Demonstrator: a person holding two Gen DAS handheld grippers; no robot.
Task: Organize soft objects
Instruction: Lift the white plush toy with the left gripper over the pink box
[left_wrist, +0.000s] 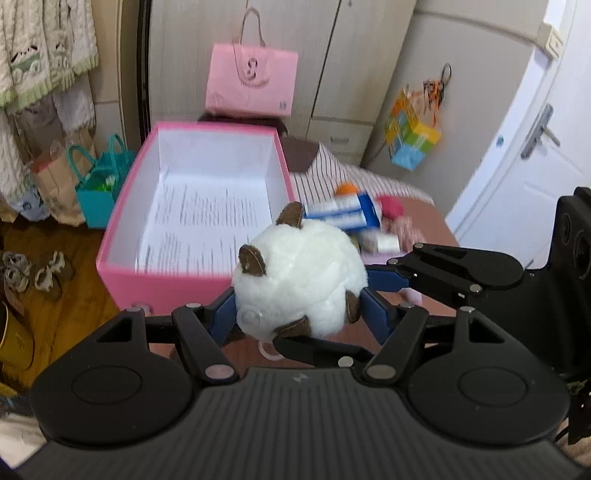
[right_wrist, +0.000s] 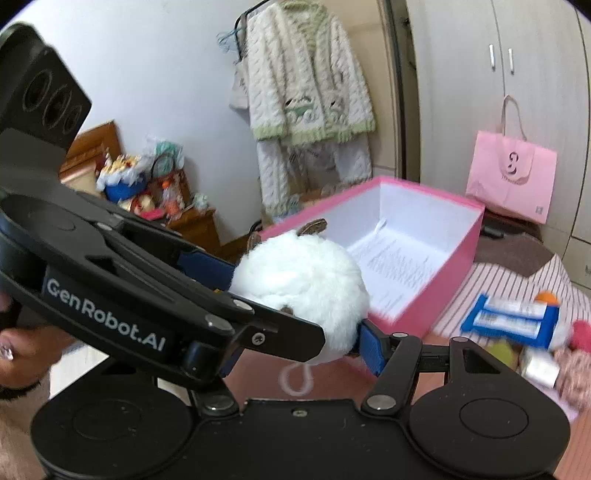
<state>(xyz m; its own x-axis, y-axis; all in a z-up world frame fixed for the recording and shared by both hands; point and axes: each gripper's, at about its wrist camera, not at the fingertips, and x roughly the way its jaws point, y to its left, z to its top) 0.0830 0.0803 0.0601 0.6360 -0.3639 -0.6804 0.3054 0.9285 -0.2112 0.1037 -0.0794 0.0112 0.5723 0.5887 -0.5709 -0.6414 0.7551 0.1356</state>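
A round white plush toy (left_wrist: 301, 275) with brown ears is held in the air just in front of an open pink box (left_wrist: 122, 240). Both grippers close on it. My left gripper (left_wrist: 299, 314) has its blue pads on the toy's left and right sides. My right gripper (right_wrist: 303, 317) grips the same plush toy (right_wrist: 301, 280) crosswise; it shows in the left wrist view as a black arm (left_wrist: 454, 269) from the right. The pink box (right_wrist: 424, 299) holds only printed paper (left_wrist: 201, 229).
A pile of small items lies on the striped cloth at right: blue-white packs (left_wrist: 343, 214), an orange-capped item (left_wrist: 345, 189), a red soft thing (left_wrist: 391, 206). A pink bag (left_wrist: 251, 83) stands behind the box. A teal bag (left_wrist: 101, 184) and shoes sit on the floor left.
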